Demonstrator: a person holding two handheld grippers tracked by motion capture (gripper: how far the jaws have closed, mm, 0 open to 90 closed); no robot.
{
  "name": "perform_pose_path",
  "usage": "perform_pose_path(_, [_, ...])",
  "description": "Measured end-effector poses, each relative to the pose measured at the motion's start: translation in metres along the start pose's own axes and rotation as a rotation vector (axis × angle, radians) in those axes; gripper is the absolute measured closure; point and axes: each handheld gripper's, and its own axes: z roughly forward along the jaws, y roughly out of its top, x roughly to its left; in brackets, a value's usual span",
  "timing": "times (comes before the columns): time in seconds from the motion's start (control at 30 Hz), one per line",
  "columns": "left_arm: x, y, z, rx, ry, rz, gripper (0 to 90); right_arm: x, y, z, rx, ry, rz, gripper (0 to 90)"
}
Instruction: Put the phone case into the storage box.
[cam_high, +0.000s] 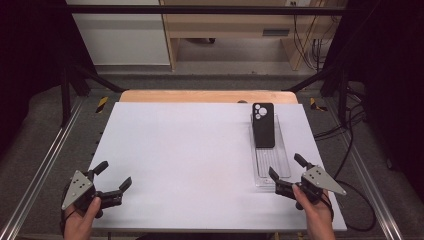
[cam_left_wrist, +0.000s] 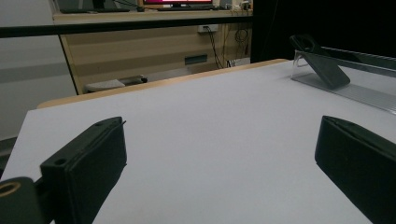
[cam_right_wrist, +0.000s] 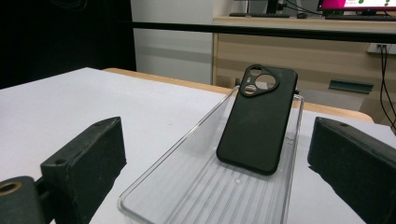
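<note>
The left tongs (cam_high: 112, 176) rest low at the near left corner of the bench (cam_high: 190, 150), jaws apart and empty, angled toward the far right. The right tongs (cam_high: 286, 166) sit at the near right, jaws apart, at the near end of the clear tray (cam_high: 272, 170). The phone case (cam_high: 263, 125) lies at the tray's far end, long axis running near to far, camera cutouts at the far end. The right gripper view shows the case (cam_right_wrist: 258, 121) leaning up against the tray's far wall.

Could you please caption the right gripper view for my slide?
Open right gripper faces a black phone case leaning in a clear tray.
</note>
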Motion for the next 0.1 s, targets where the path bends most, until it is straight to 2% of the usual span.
perform_pose_path(0.1, [-0.0013,0.0,0.0014,0.003,-0.005,0.004,2.3,0.0013,-0.0006,-0.0035,-0.004,-0.003,-0.004,4.5])
